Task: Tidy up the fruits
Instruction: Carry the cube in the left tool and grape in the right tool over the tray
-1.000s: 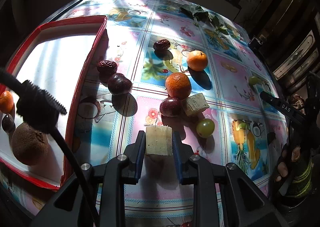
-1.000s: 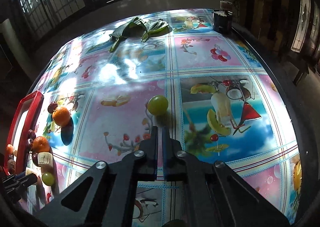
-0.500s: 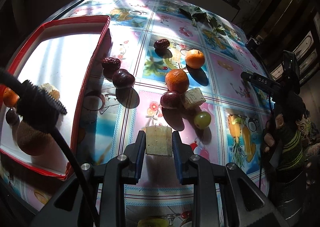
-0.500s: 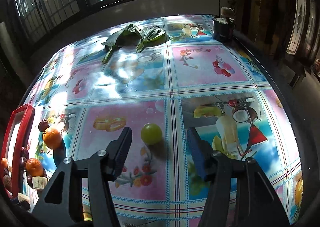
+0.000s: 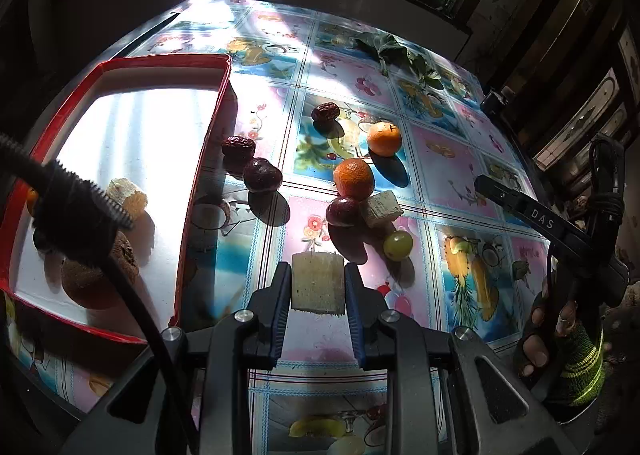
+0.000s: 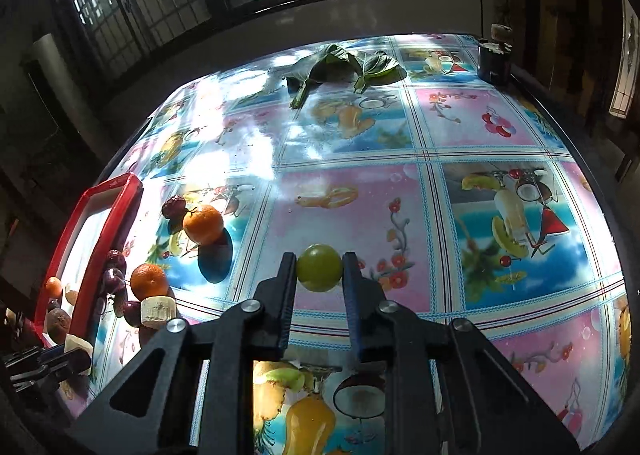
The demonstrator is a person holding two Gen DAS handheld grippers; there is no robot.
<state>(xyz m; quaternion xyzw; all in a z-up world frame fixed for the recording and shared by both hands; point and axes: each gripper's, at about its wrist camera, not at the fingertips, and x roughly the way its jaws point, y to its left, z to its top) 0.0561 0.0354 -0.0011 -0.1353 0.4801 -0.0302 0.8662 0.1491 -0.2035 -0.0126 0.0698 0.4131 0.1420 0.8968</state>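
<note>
Left wrist view: the left gripper (image 5: 318, 289) is clamped on a pale sugarcane chunk (image 5: 318, 282), beside the red tray (image 5: 202, 159). Swinging low could clip the tray wall or knock the plum (image 5: 262, 175).

Right wrist view: the right gripper (image 6: 319, 270) pinches a green grape (image 6: 319, 267); it could squirt free. The counter (image 6: 460, 143) ahead lies open.

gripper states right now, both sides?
Left gripper: shut on the pale yellow fibrous block.
Right gripper: shut on the round green fruit.
</note>
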